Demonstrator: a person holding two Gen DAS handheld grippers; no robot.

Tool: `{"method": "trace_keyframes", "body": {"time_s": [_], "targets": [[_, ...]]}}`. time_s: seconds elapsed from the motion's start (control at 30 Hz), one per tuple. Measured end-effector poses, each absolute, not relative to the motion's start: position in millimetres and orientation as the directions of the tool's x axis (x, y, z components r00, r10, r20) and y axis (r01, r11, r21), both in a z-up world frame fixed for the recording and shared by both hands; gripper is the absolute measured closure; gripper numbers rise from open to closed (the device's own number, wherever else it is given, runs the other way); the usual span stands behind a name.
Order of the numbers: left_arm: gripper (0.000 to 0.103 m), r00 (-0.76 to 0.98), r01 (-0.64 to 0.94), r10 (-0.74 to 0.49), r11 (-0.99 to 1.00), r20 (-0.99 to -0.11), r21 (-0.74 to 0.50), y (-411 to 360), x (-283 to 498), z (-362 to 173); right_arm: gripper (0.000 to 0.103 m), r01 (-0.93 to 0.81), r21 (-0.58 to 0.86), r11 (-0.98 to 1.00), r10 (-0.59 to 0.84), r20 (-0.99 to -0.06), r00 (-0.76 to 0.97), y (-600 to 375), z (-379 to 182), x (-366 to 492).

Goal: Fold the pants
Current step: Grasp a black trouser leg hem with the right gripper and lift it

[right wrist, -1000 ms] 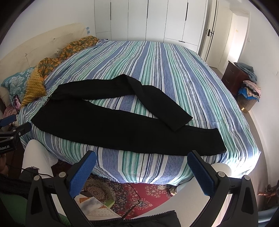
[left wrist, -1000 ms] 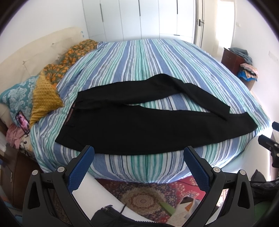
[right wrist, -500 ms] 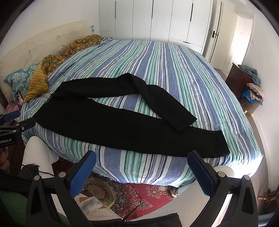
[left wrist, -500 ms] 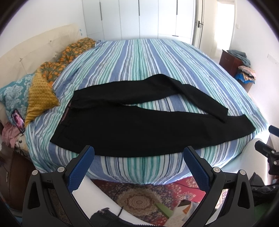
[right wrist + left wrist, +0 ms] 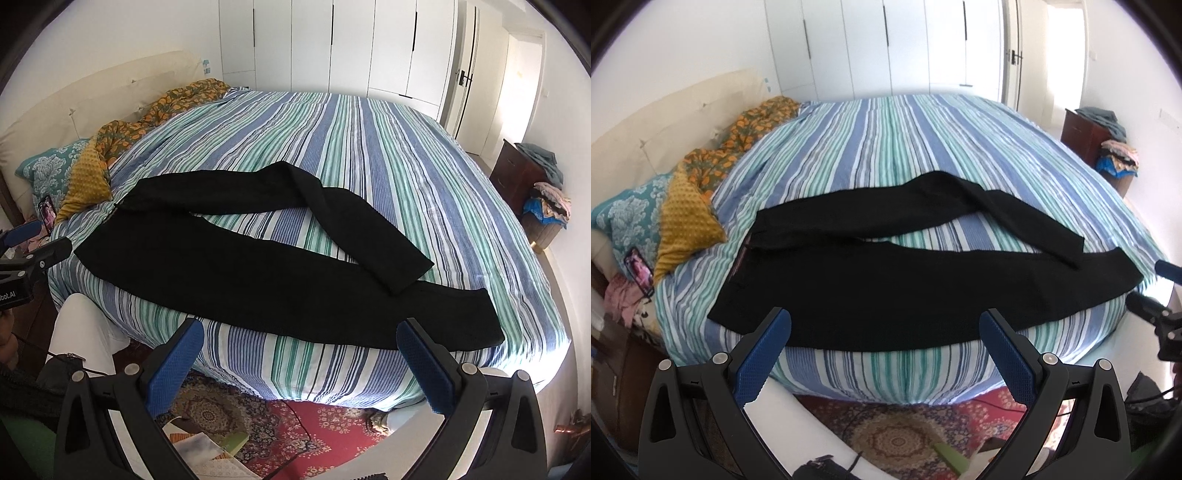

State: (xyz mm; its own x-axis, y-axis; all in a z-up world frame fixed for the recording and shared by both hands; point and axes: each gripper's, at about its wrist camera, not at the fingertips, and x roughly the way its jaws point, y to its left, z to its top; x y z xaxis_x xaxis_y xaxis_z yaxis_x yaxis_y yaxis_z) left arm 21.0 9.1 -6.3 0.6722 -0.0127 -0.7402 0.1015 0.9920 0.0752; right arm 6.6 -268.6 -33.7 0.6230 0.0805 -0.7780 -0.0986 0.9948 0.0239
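Note:
Black pants (image 5: 886, 284) (image 5: 236, 266) lie spread on the striped bed (image 5: 905, 147) (image 5: 369, 155), waistband to the left, near leg straight along the front edge. The far leg bends and its cuff rests across the near leg at the right. My left gripper (image 5: 884, 338) hovers open in front of the bed's near edge, level with the waist and thigh area, touching nothing. My right gripper (image 5: 301, 347) is open too, off the bed edge before the lower leg. Each gripper shows at the other view's side edge.
Pillows and a patterned blanket (image 5: 713, 162) are piled at the bed's left end, with a phone (image 5: 637, 267) beside them. A red patterned rug (image 5: 295, 424) with papers covers the floor below. A dark dresser with clothes (image 5: 532, 177) stands right. White wardrobes line the back wall.
Both grippers have risen and moved closer to the bed's front edge, so the pants sit lower and larger in view. Both stay open; the pants have not moved.

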Motion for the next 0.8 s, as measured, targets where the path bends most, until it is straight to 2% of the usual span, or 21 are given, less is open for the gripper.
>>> {"method": "trace_keyframes", "body": {"time_s": [0.17,0.27,0.37,0.4,0.43,0.5,0.6,0.8], "targets": [[0.001,0.694,0.111,-0.02,0.991,-0.719,0.08,4,21,-3,0.0,-0.057,0.057,0.997,0.08,-0.715,0.695,-302,-34,16],[0.001,0.683,0.122,-0.025,0.989,-0.73,0.081,0,22,-7,0.0,-0.038,-0.061,0.997,-0.016,-0.698,0.715,-326,-51,42],[0.001,0.678,0.118,-0.017,0.989,-0.735,0.086,0,24,-8,0.001,-0.067,-0.165,0.984,-0.077,-0.733,0.676,-341,-86,79],[0.001,0.678,0.113,-0.014,0.99,-0.735,0.085,1,24,-8,0.01,-0.091,-0.194,0.977,-0.087,-0.746,0.661,-344,-100,90],[0.001,0.677,0.106,-0.009,0.991,-0.736,0.085,2,25,-8,0.027,-0.117,-0.216,0.969,-0.092,-0.759,0.644,-344,-114,102],[0.001,0.673,0.095,0.0,0.992,-0.739,0.086,3,26,-9,0.043,-0.166,-0.237,0.957,-0.095,-0.799,0.593,-345,-143,125],[0.001,0.661,0.078,0.014,0.993,-0.75,0.087,4,28,-12,0.043,-0.224,-0.23,0.947,-0.071,-0.83,0.553,-343,-177,149],[0.001,0.622,0.063,0.022,0.995,-0.783,0.078,6,38,-25,0.043,-0.24,-0.291,0.926,-0.128,-0.841,0.525,-348,-220,175]]}}
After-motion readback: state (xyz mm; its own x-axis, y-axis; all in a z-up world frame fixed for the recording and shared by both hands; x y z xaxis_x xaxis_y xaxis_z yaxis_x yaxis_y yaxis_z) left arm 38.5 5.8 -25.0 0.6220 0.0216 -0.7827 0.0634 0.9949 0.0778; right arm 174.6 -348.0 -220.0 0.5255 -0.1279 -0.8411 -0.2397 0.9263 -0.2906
